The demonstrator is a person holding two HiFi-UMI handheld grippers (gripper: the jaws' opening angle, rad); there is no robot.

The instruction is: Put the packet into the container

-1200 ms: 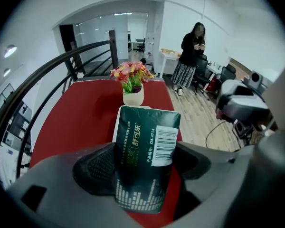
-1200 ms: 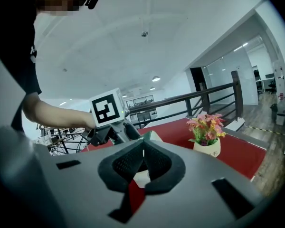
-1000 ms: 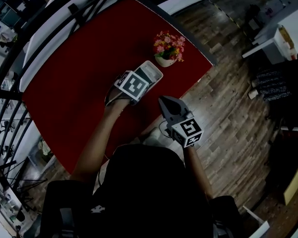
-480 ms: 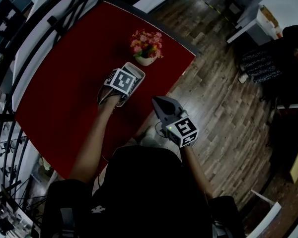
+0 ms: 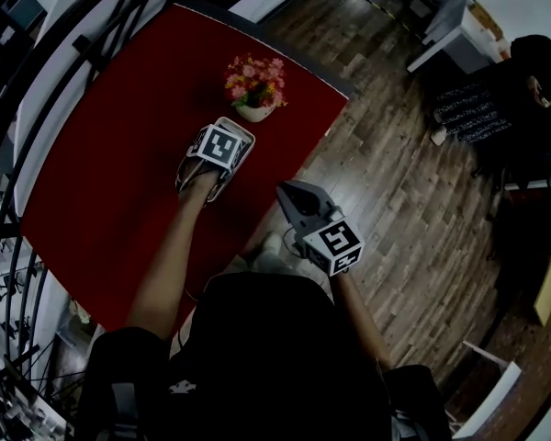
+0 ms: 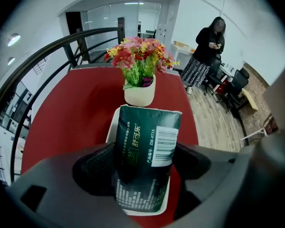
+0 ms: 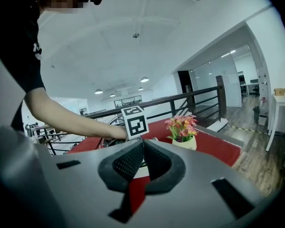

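Observation:
A dark green packet (image 6: 145, 156) with a white barcode label sits between the pads of my left gripper (image 6: 145, 170), which is shut on it. The packet hangs over a white oblong container (image 6: 113, 127) on the red table (image 6: 71, 113), its lower end down inside the rim. In the head view the left gripper (image 5: 219, 147) covers most of the container (image 5: 244, 136). My right gripper (image 5: 286, 191) is off the table's near edge, over the wooden floor. Its pads (image 7: 128, 161) meet with nothing between them.
A white pot of pink and yellow flowers (image 6: 139, 91) stands just beyond the container, also seen in the head view (image 5: 254, 85). A black railing (image 6: 47, 56) runs along the table's left side. A person (image 6: 206, 51) stands on the floor at far right.
My left gripper has moved with the packet toward the flower pot, and now covers more of the container. The right gripper has stayed about where it was.

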